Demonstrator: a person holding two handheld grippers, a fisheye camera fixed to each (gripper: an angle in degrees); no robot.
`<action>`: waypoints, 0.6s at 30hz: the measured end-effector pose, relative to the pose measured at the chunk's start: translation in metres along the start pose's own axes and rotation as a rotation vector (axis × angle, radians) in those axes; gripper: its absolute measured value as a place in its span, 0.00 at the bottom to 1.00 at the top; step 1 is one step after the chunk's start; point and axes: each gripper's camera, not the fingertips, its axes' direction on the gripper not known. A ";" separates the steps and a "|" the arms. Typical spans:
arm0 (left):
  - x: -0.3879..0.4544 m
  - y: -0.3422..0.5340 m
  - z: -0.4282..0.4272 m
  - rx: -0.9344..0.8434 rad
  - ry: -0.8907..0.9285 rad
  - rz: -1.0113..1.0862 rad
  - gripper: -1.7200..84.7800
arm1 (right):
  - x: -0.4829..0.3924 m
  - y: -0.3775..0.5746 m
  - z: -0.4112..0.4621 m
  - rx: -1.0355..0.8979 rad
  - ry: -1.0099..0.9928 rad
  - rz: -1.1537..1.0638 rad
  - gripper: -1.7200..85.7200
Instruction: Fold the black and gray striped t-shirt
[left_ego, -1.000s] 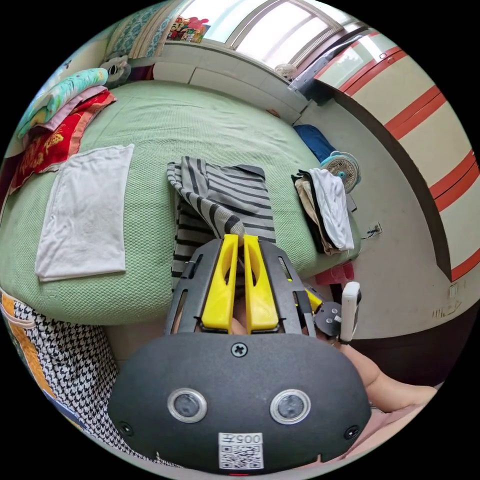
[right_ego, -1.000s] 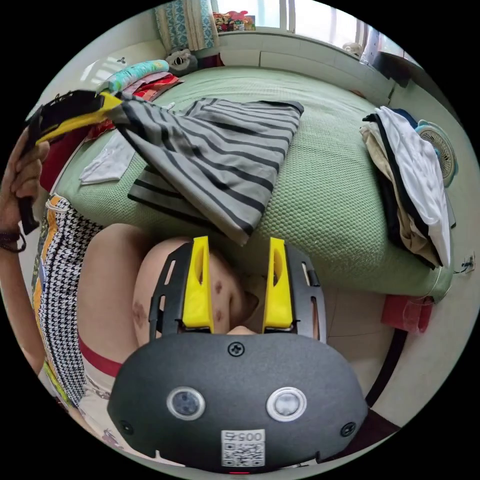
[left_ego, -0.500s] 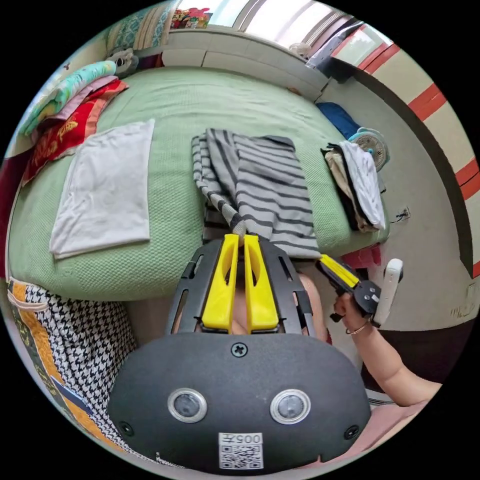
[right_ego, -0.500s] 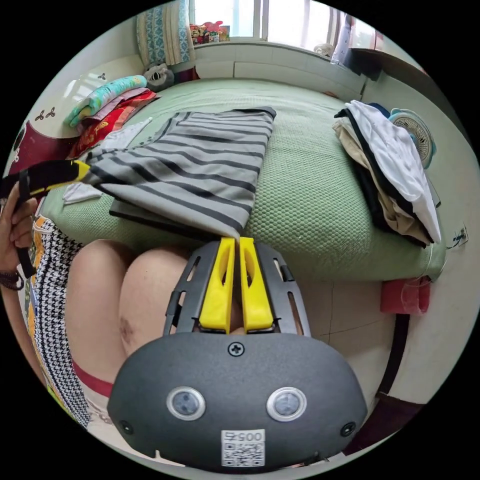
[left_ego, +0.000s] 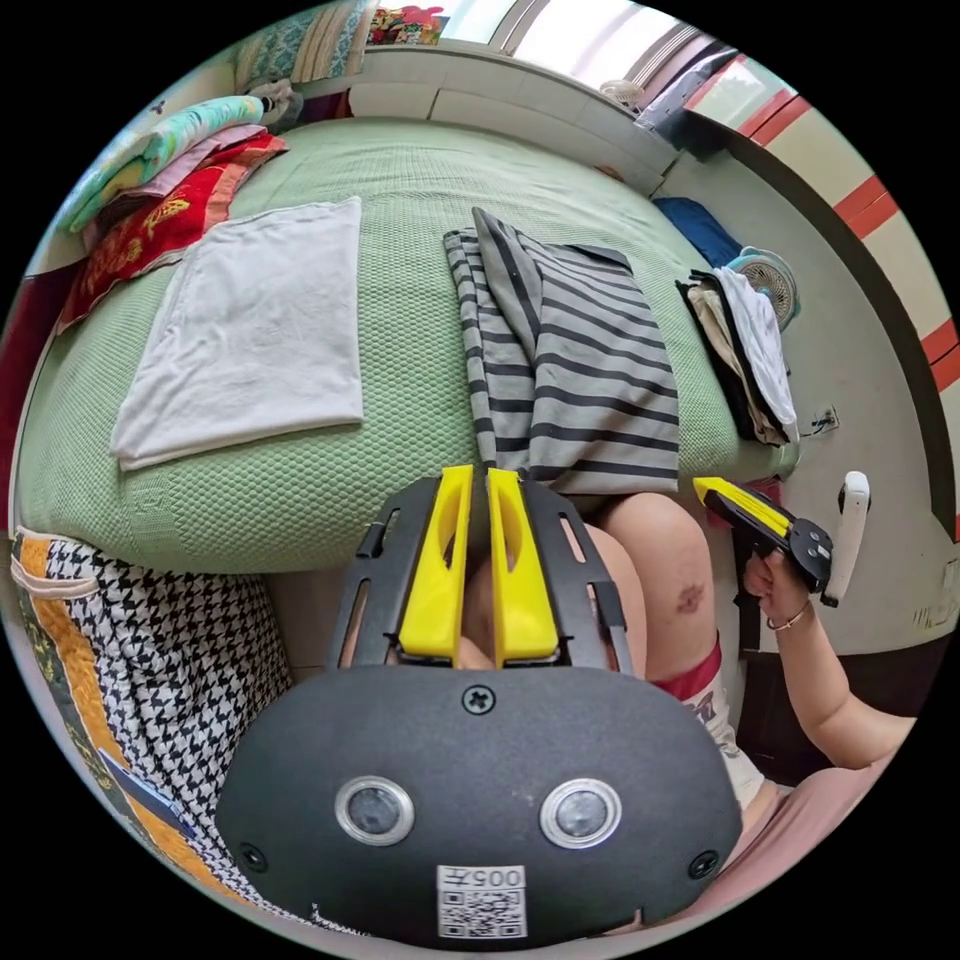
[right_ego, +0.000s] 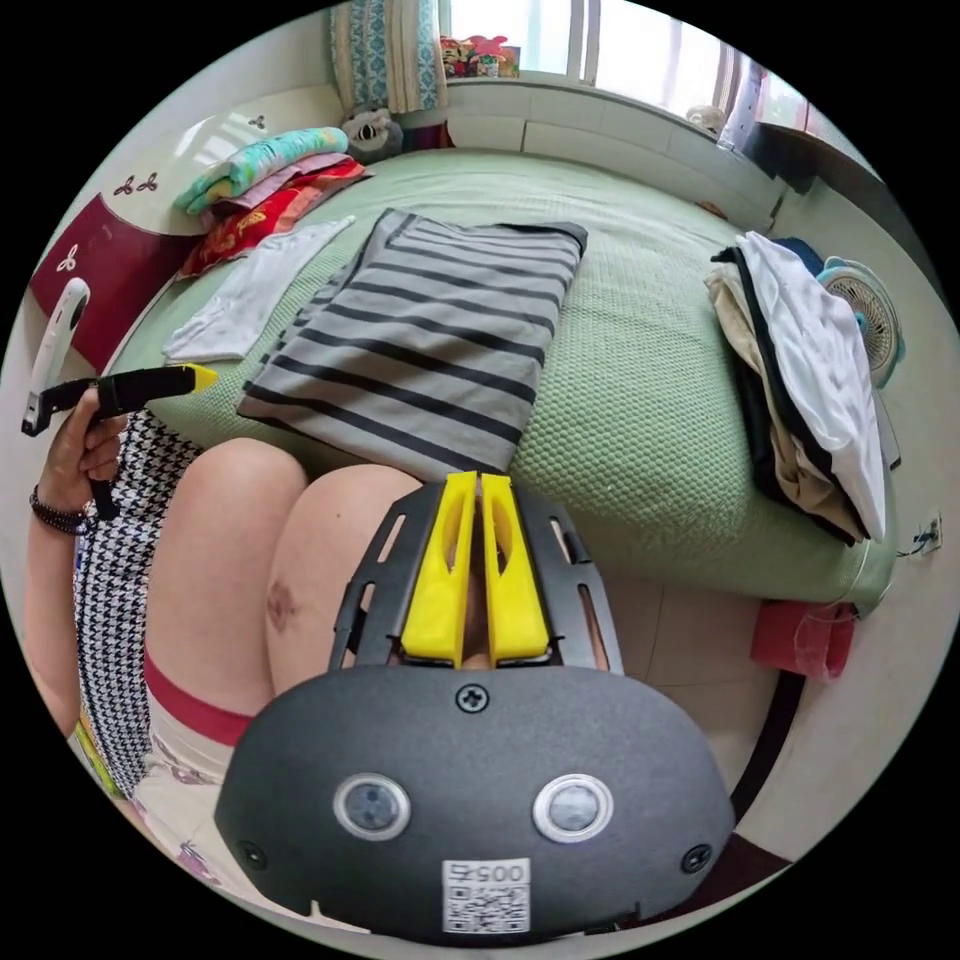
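A folded white cloth (left_ego: 245, 325) lies at the left of the green bedspread (left_ego: 400, 190). Beside it, near the bed's front edge, the black and gray striped t-shirt (left_ego: 570, 375) lies folded lengthwise. The left gripper (left_ego: 478, 478) sits at the shirt's near hem with its yellow jaws almost together; whether they pinch the fabric cannot be told. The right gripper (right_ego: 478, 482), jaws likewise nearly closed, holds nothing. A clothes pile (right_ego: 810, 380) sits at the right.

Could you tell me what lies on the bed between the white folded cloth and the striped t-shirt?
Nothing: in the left gripper view, only bare green bedcover separates the white cloth from the striped t-shirt.
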 end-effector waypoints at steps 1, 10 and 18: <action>0.001 0.001 0.001 0.008 0.012 0.004 0.09 | 0.000 -0.001 -0.002 0.015 -0.007 -0.009 0.01; 0.028 -0.004 0.041 -0.015 0.020 0.034 0.17 | 0.031 -0.020 0.034 -0.110 -0.038 0.016 0.05; 0.045 -0.021 0.074 -0.068 0.061 0.055 0.17 | 0.107 -0.108 -0.011 0.129 -0.127 0.044 0.16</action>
